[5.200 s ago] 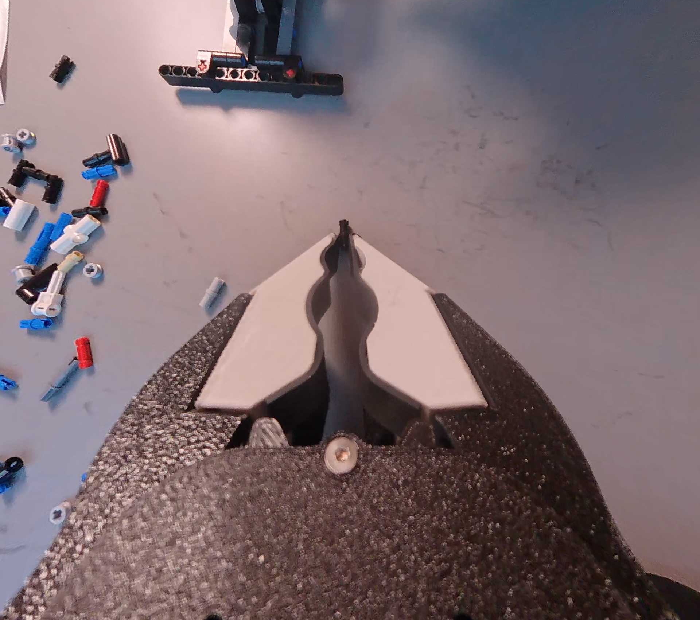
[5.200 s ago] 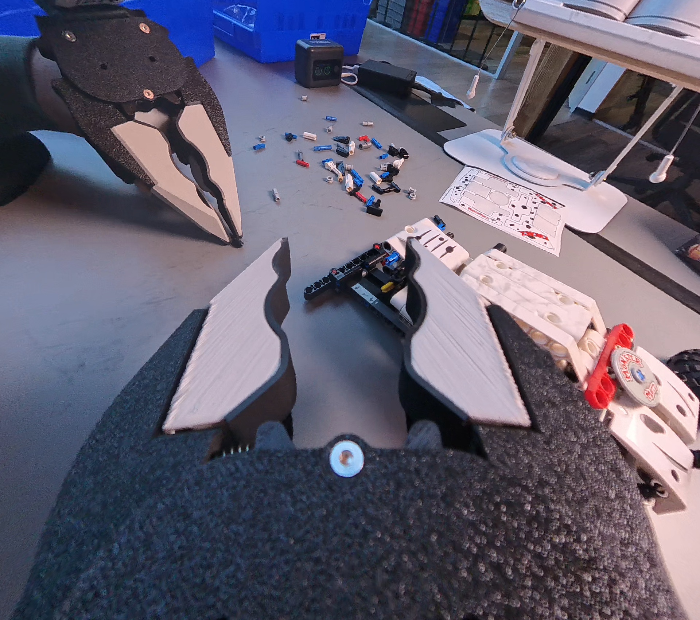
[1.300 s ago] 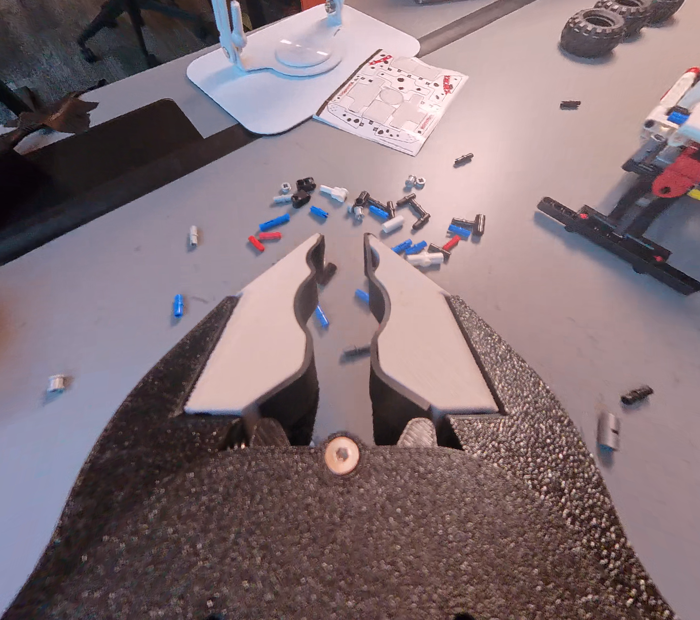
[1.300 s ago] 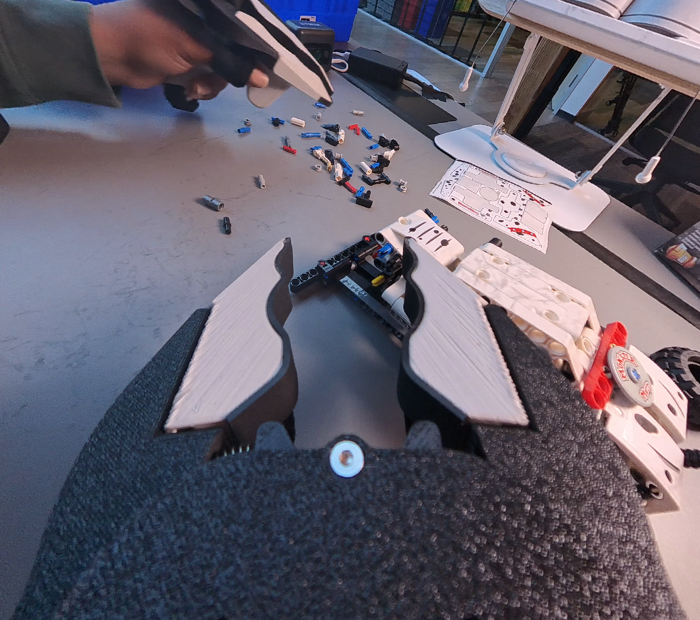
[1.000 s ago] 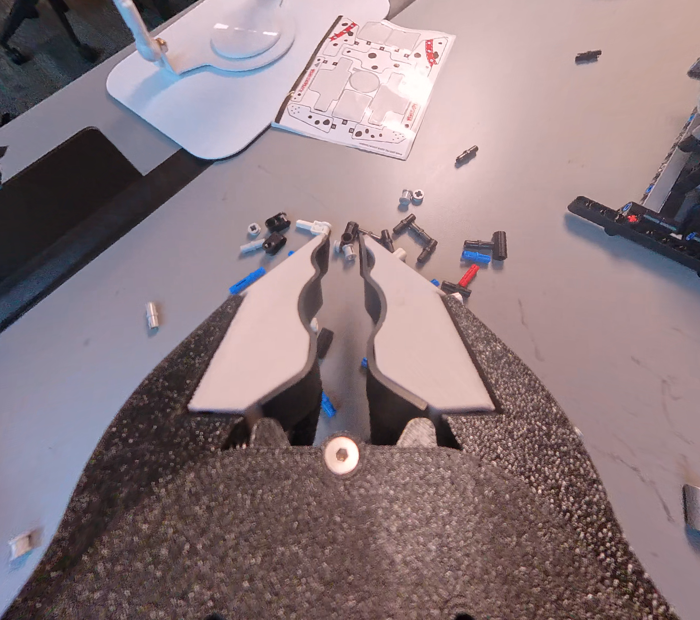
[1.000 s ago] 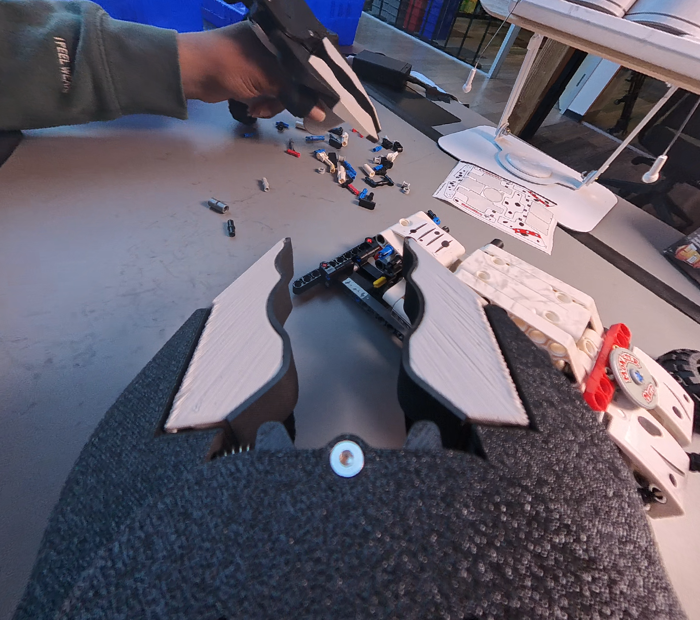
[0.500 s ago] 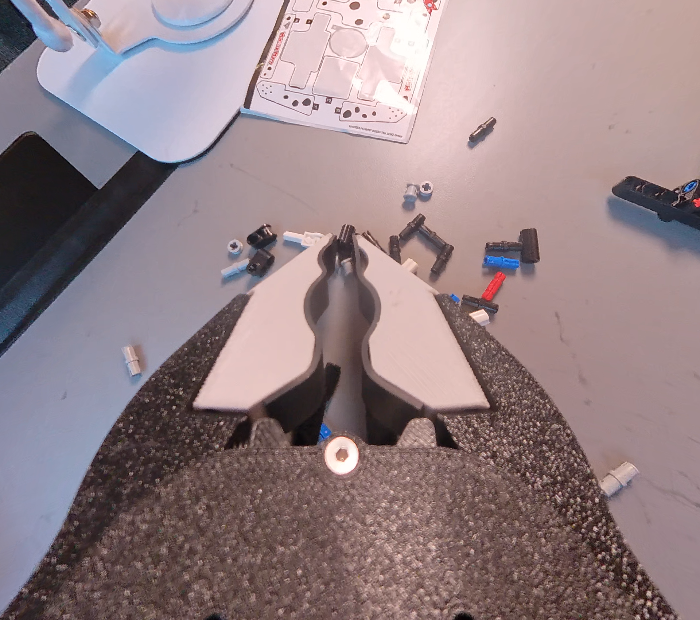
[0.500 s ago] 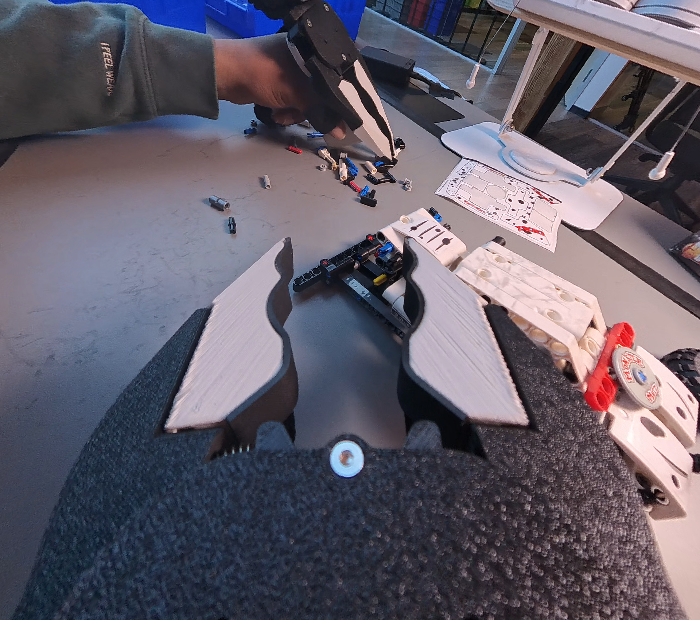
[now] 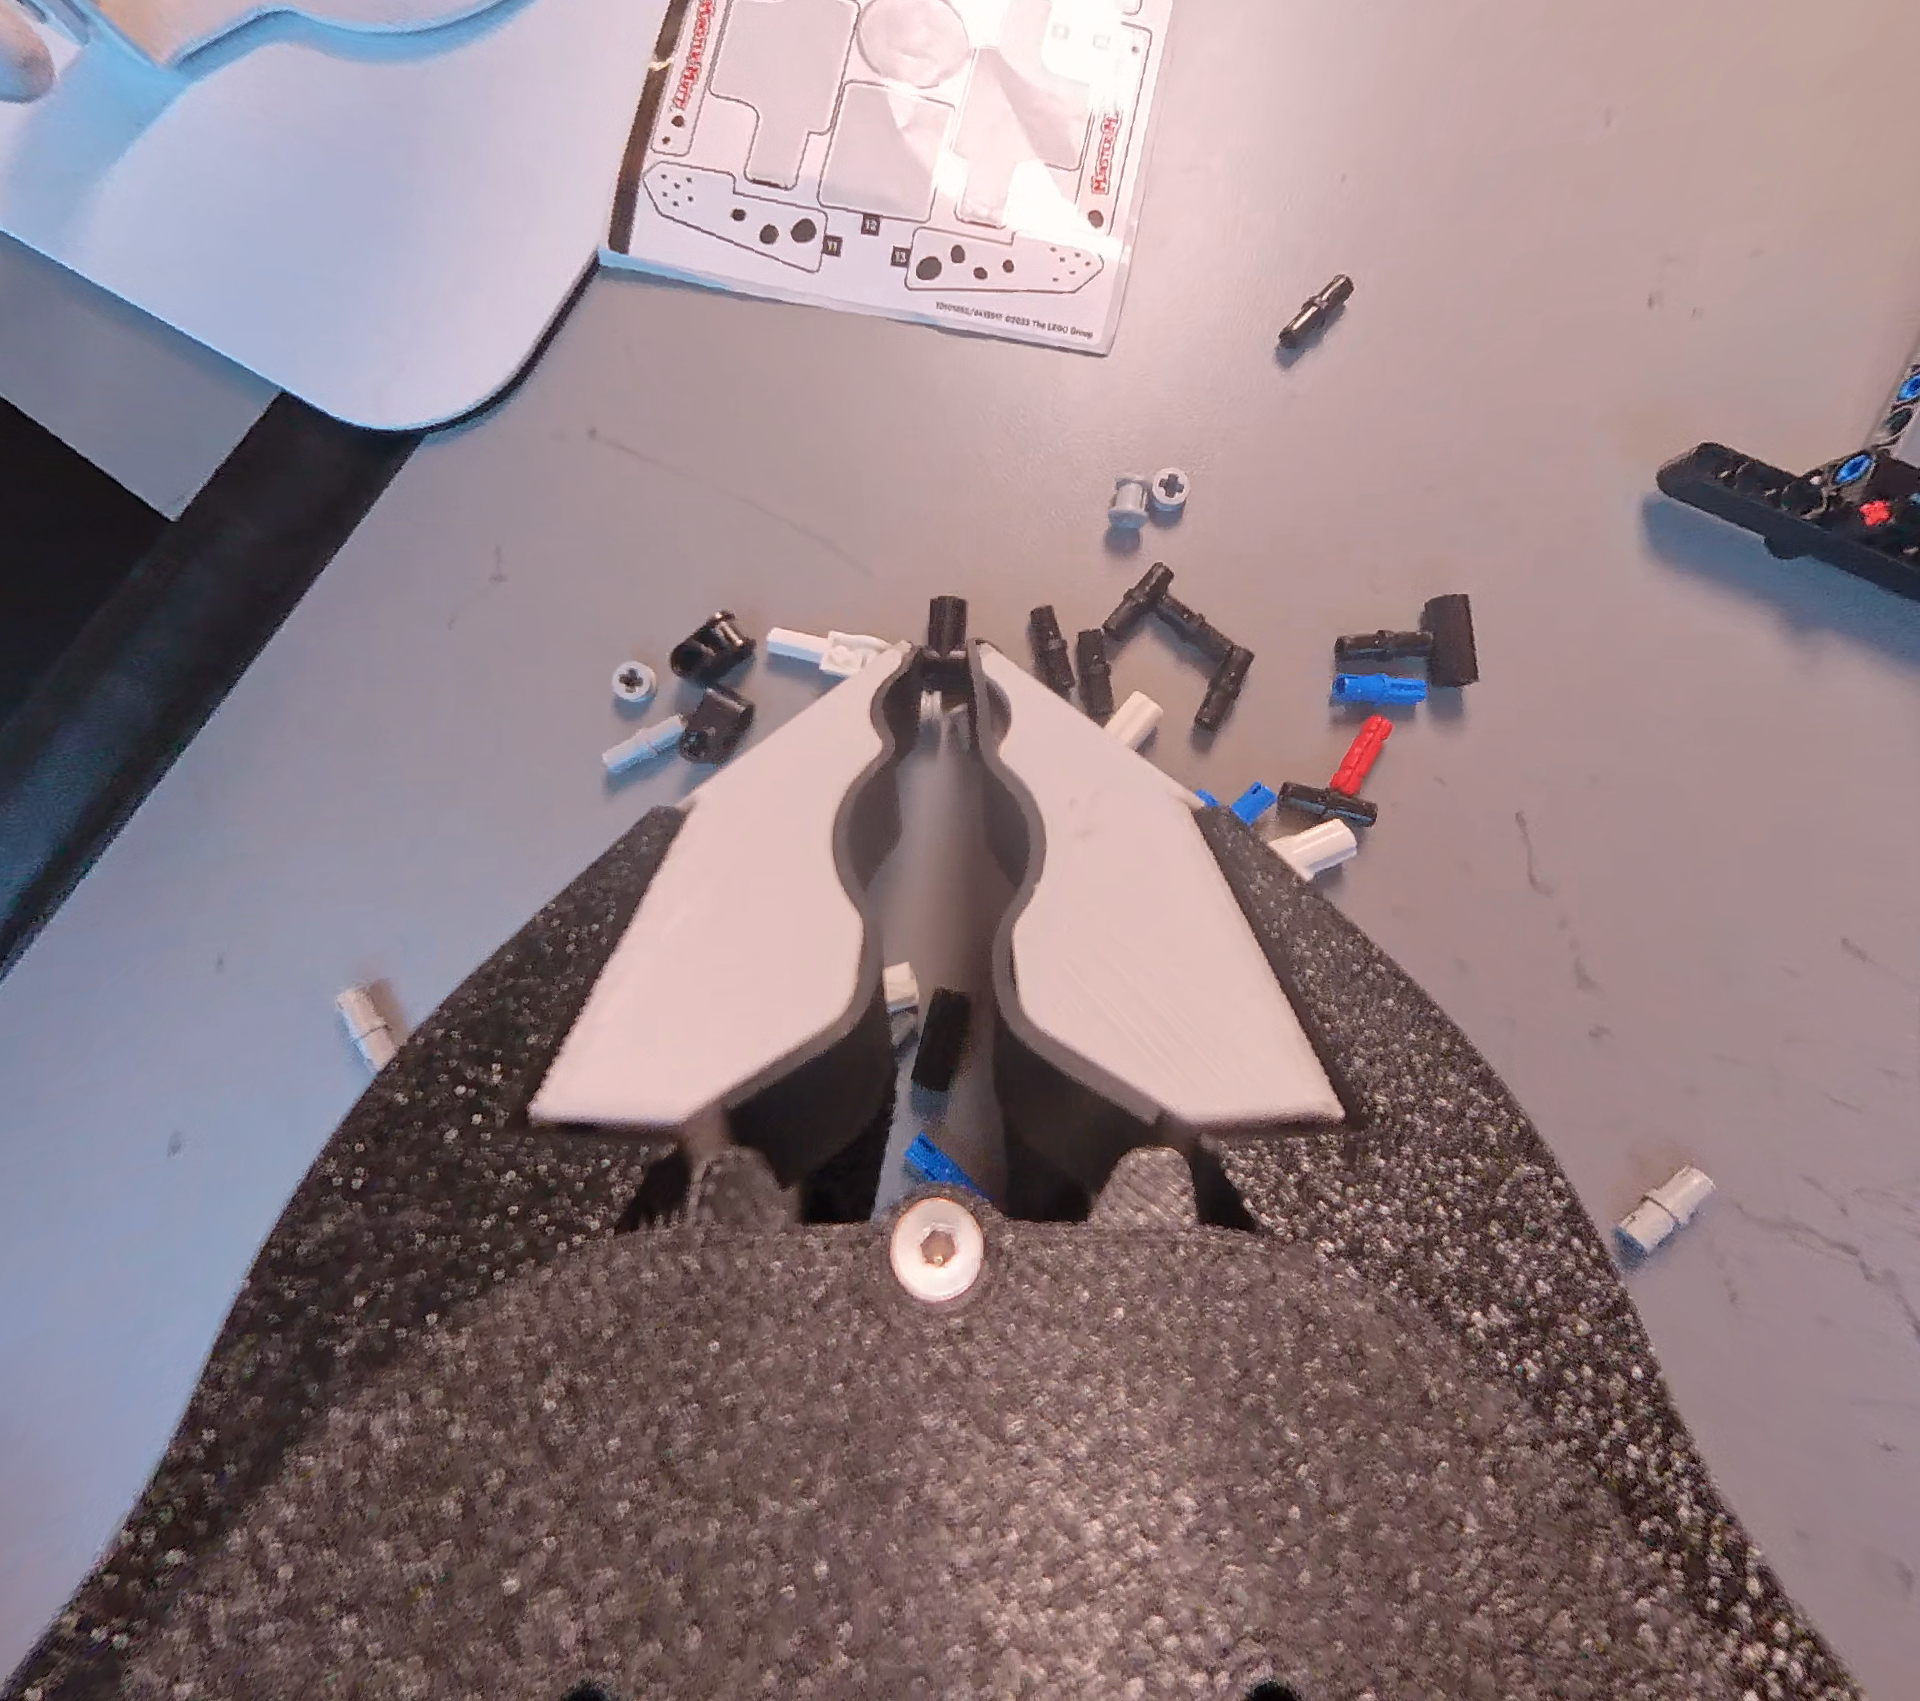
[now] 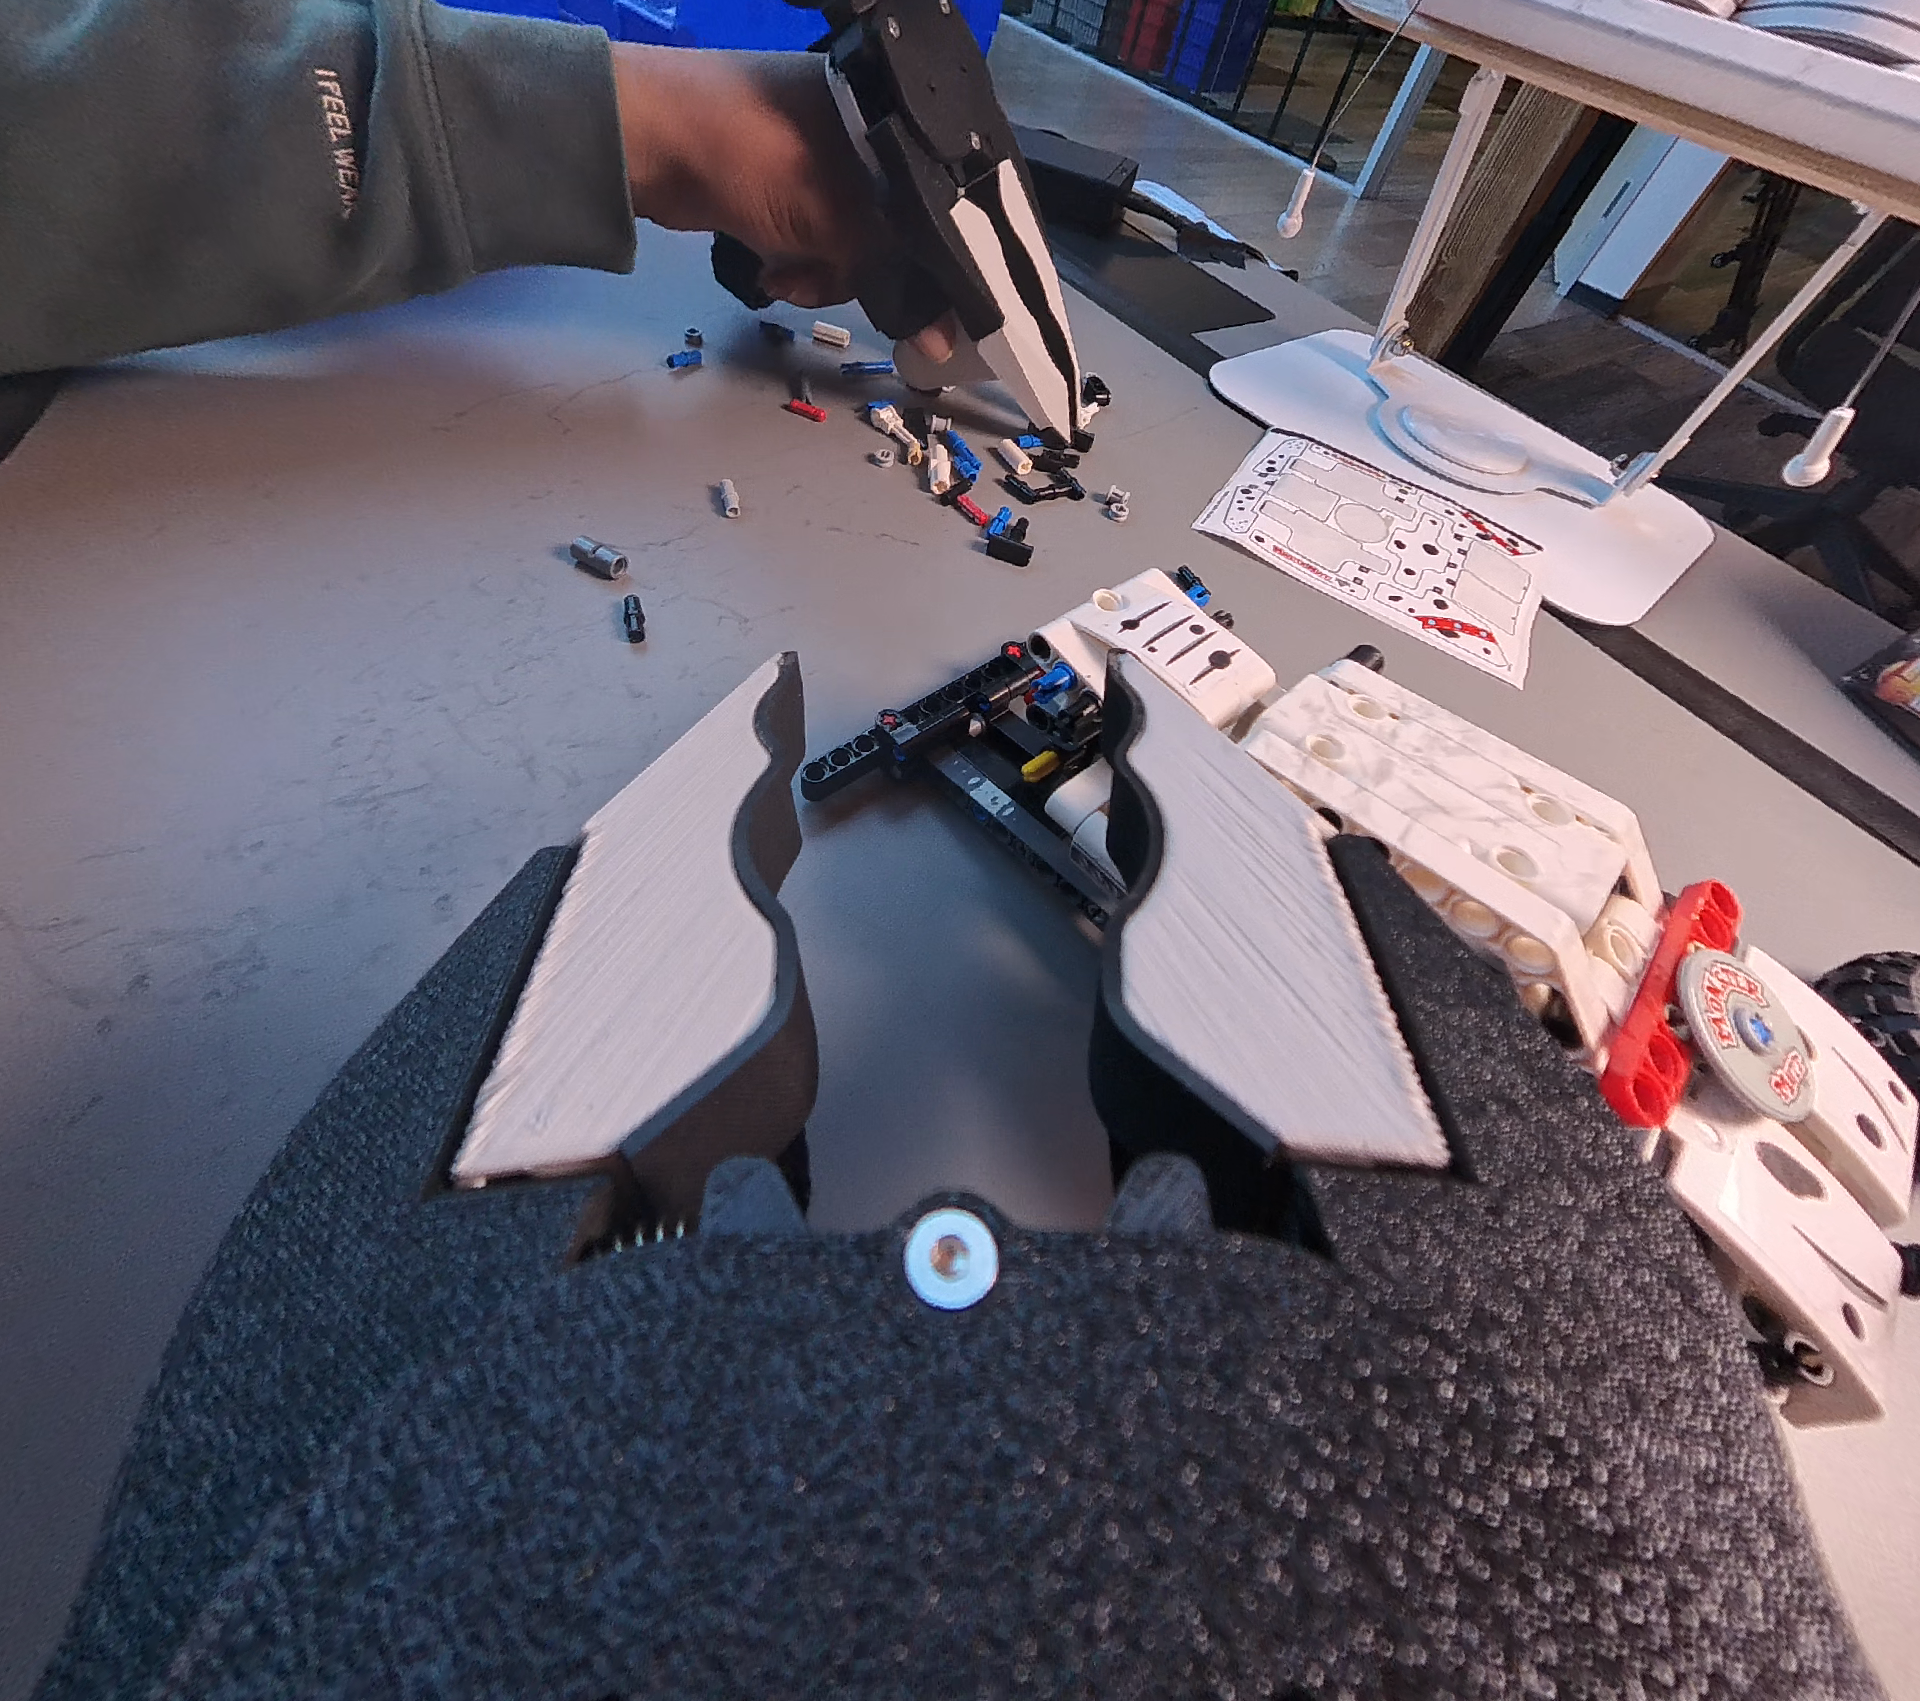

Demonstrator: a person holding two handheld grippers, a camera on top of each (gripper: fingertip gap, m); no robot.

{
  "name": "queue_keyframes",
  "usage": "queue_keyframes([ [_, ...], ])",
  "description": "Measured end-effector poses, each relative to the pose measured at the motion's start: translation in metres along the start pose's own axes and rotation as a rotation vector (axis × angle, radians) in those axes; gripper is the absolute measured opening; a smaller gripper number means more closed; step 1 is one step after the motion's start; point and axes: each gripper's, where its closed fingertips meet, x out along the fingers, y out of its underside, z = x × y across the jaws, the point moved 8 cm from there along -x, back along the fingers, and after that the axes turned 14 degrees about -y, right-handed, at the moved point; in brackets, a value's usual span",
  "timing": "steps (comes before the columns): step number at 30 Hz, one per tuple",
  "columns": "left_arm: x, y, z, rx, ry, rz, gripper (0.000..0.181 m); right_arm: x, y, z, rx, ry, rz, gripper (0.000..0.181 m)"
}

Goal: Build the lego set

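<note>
Two tongs: left (image 9: 943, 677) pinching black pin (image 9: 944, 623).

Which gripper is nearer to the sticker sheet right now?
Left. The left gripper is down in the pile of loose pieces just short of the sticker sheet; the right gripper hangs open over the half-built truck, farther away.

Glossy paper sticker sheet (image 9: 894, 51), matt table (image 9: 1455, 217)

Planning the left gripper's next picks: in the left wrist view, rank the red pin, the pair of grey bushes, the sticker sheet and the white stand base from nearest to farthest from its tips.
From the left gripper:
1. Pair of grey bushes, ahead, slightly right.
2. Red pin, off to the right.
3. Sticker sheet, farther ahead.
4. White stand base, far ahead, left.
</note>
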Motion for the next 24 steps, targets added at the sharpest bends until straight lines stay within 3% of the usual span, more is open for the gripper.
queue_keyframes([
  [7, -0.005, -0.003, 0.001, -0.004, -0.023, -0.039, 0.007, 0.000, 0.000, -0.001, 0.000, 0.005, 0.000, 0.057],
  [13, -0.066, -0.020, -0.008, -0.015, -0.019, -0.225, 0.007, -0.001, 0.000, -0.001, -0.013, 0.014, 0.003, 0.057],
  [19, -0.125, -0.001, -0.085, 0.099, 0.246, -0.252, 0.008, -0.001, -0.001, 0.003, -0.044, 0.018, 0.006, 0.056],
  [24, -0.134, 0.046, -0.161, 0.211, 0.415, -0.207, 0.007, 0.003, 0.000, 0.009, -0.073, -0.002, 0.021, 0.053],
])
